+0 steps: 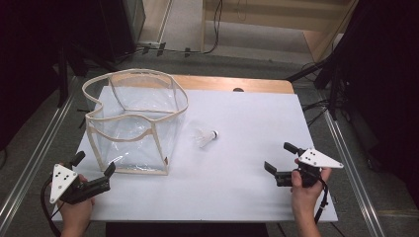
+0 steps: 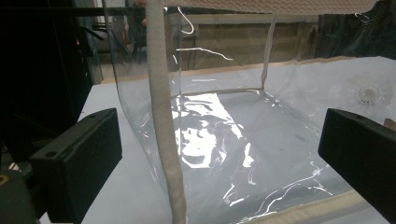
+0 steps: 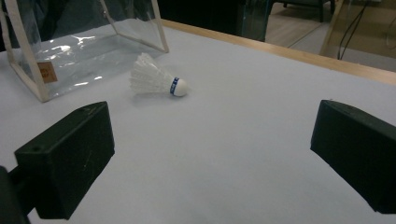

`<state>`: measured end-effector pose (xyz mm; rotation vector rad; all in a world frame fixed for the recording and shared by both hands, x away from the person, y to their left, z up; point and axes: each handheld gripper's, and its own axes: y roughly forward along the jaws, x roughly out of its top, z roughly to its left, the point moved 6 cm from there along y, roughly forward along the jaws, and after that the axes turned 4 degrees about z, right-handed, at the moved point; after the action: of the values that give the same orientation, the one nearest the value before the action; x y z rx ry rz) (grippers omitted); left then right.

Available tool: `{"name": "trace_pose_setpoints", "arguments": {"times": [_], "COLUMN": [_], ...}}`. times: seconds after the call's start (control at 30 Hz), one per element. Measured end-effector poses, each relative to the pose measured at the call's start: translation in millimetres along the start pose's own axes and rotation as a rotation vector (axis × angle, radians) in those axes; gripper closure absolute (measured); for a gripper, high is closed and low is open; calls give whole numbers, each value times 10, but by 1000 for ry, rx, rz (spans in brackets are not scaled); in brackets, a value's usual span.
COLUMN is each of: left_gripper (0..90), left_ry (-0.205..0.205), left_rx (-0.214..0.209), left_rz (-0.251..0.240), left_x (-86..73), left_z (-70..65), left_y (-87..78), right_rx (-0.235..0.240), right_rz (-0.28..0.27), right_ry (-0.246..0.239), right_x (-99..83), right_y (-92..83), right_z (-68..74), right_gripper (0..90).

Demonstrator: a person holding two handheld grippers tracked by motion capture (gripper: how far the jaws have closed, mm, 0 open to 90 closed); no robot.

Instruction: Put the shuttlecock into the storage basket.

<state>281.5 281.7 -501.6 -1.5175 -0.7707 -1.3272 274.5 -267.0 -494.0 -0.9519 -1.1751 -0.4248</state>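
Observation:
A clear plastic bag [image 1: 133, 123] with cream trim stands open on the white table [image 1: 237, 187] at the left. A white shuttlecock [image 1: 206, 137] with a blue band lies on its side just right of the bag, its cork toward the right. My left gripper [image 1: 93, 164] is open near the table's front left corner, facing the bag's near corner seam [image 2: 163, 121]. My right gripper [image 1: 280, 157] is open at the front right, pointing toward the shuttlecock [image 3: 156, 80] and well short of it. Through the bag [image 2: 243, 140] the shuttlecock [image 2: 369, 93] shows faintly.
A wooden strip [image 1: 232, 84] runs along the table's far edge. Metal rails [image 1: 34, 158] flank the table, with dark stands and cables [image 1: 326, 74] at the back right and left. White table surface lies between the two grippers.

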Motion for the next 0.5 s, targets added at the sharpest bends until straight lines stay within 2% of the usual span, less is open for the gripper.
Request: {"name": "trace_pose_setpoints", "arguments": {"times": [0.2, 0.23, 0.27, 0.3, 0.33, 0.4, 0.5], "left_gripper": [3, 3, 3, 3, 3, 3, 3], "left_ry": [0, -1, 0, 0, -2, 0, -3], "left_rx": [-4, -4, -5, -5, -6, -6, -8], "left_rz": [-2, -3, -3, -3, -5, -5, -5], "left_x": [-3, -4, -4, -4, -4, -5, -5], "left_z": [-4, -5, -5, -5, -8, -6, -4], "left_y": [-11, -13, -15, -15, -19, -23, -26], "right_rx": [28, 36, 44, 44, 85, 103, 124], "right_rz": [8, 11, 11, 11, 24, 32, 42], "right_ry": [-14, -13, -12, -12, -19, -37, -44], "right_x": [127, 144, 162, 162, 191, 224, 274], "right_y": [122, 141, 158, 158, 200, 246, 310], "right_z": [40, 49, 55, 55, 75, 103, 141], "right_gripper": [0, 24, 109, 109, 216, 218, 292]}}
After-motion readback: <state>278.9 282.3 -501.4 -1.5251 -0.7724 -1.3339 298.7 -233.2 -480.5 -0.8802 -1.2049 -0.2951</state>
